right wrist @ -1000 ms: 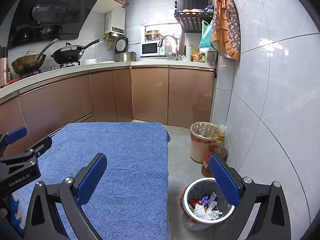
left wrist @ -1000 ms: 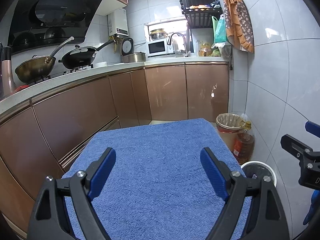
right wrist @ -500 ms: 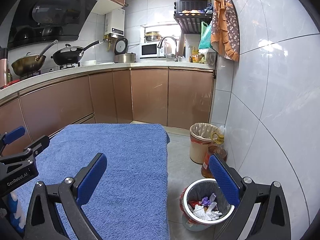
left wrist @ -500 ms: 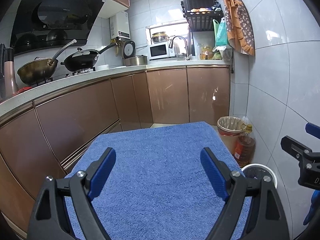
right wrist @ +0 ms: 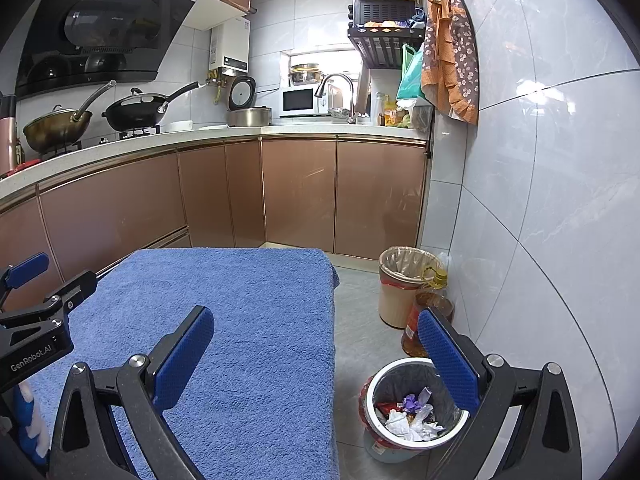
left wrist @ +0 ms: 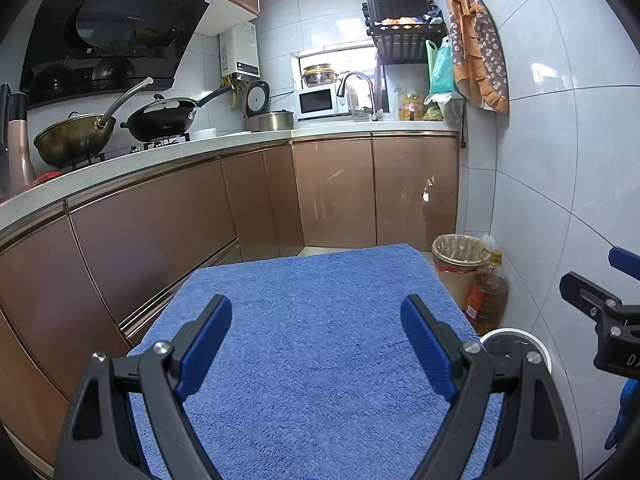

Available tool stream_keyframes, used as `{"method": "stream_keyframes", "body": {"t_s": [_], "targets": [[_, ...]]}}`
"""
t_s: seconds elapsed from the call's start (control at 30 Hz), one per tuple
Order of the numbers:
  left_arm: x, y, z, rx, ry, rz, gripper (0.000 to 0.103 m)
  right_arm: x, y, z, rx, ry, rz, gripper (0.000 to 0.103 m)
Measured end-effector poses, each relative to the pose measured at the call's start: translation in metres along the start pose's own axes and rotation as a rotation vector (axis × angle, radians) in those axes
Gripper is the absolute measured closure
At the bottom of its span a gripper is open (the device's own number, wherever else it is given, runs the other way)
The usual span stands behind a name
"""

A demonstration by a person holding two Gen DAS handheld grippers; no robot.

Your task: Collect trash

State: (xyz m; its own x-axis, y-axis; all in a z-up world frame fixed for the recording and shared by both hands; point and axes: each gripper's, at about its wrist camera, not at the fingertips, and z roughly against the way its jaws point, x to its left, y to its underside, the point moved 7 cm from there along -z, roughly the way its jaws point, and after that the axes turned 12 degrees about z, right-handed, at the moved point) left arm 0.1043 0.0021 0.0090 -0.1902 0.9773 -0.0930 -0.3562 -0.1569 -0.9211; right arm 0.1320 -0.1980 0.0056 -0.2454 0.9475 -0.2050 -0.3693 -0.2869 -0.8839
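A blue towel (left wrist: 316,344) (right wrist: 248,320) covers the table in front of me, and nothing lies on it. My left gripper (left wrist: 316,332) hovers over the towel, open, with nothing between its blue pads. My right gripper (right wrist: 316,344) hangs over the table's right edge, open too and holding nothing. On the floor to the right stands a small bin (right wrist: 412,412) with a white rim (left wrist: 516,338), holding crumpled white paper and purple and red wrappers (right wrist: 412,416). The right gripper's right finger partly hides that bin.
A taller bin (right wrist: 404,284) (left wrist: 460,264) lined with a bag stands against the tiled wall, an oil bottle (right wrist: 428,312) (left wrist: 488,292) beside it. Brown cabinets (left wrist: 160,232) and a counter with woks run along the left and back. Grey floor (right wrist: 360,320) lies between table and wall.
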Motion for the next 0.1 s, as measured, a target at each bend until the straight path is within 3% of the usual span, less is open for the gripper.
{"method": "stream_keyframes", "body": {"t_s": [0.1], "targets": [[0.0000,-0.0001,0.0000,0.000,0.000,0.001,0.017,-0.0003,0.0001,-0.0001,-0.001,0.000,0.000,0.000]]}}
